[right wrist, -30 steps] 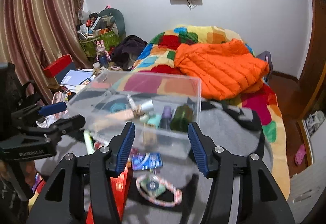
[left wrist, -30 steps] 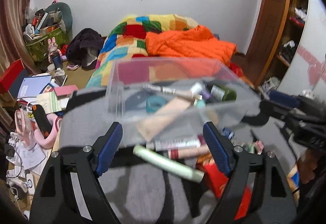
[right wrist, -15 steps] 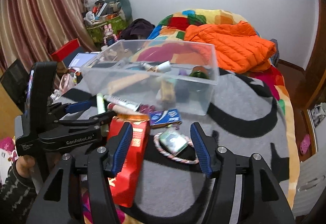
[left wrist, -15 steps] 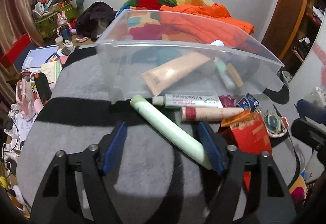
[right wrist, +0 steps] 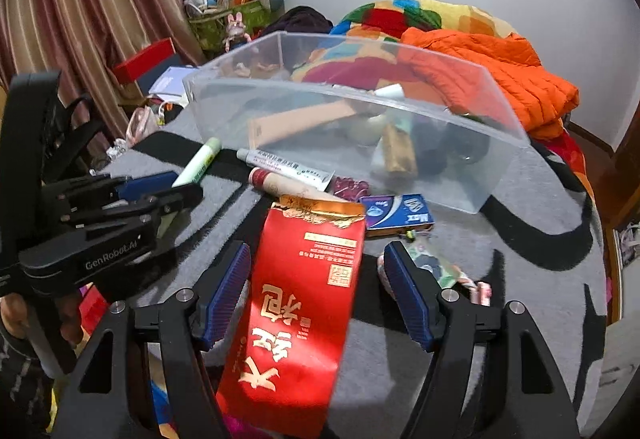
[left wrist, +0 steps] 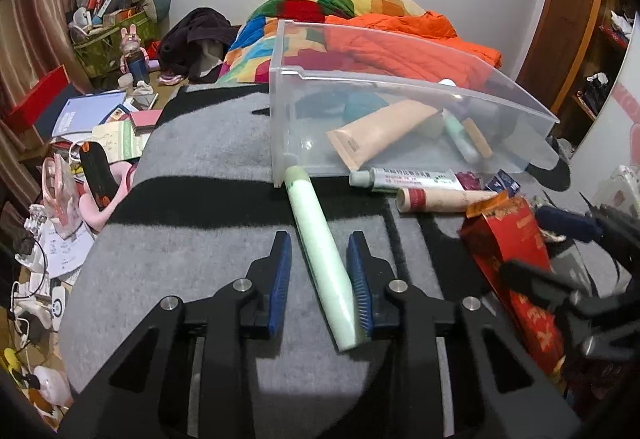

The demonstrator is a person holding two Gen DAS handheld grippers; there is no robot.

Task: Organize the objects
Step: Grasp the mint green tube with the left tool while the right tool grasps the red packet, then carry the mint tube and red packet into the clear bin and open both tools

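A clear plastic bin [left wrist: 400, 91] [right wrist: 352, 95] with tubes and bottles inside stands on the grey mat. A pale green tube [left wrist: 320, 251] [right wrist: 198, 161] lies in front of it. My left gripper [left wrist: 320, 267] is open around the tube's near end; the right pad touches it, the left pad stands apart. A red foil bag [right wrist: 300, 295] [left wrist: 516, 259] lies flat between the fingers of my open right gripper [right wrist: 318, 279], which does not touch it.
A white tube [left wrist: 404, 178] [right wrist: 288, 167], a pink-capped tube [left wrist: 444, 197], a blue box [right wrist: 396, 217] and a rope-wrapped packet [right wrist: 440, 271] lie in front of the bin. Clutter lies on the floor at left [left wrist: 80, 143]. A bed with an orange jacket [right wrist: 500, 79] is behind.
Both grippers have dropped low toward the mat. The left jaws have narrowed around the green tube. The right gripper has moved over the red bag, jaws wide.
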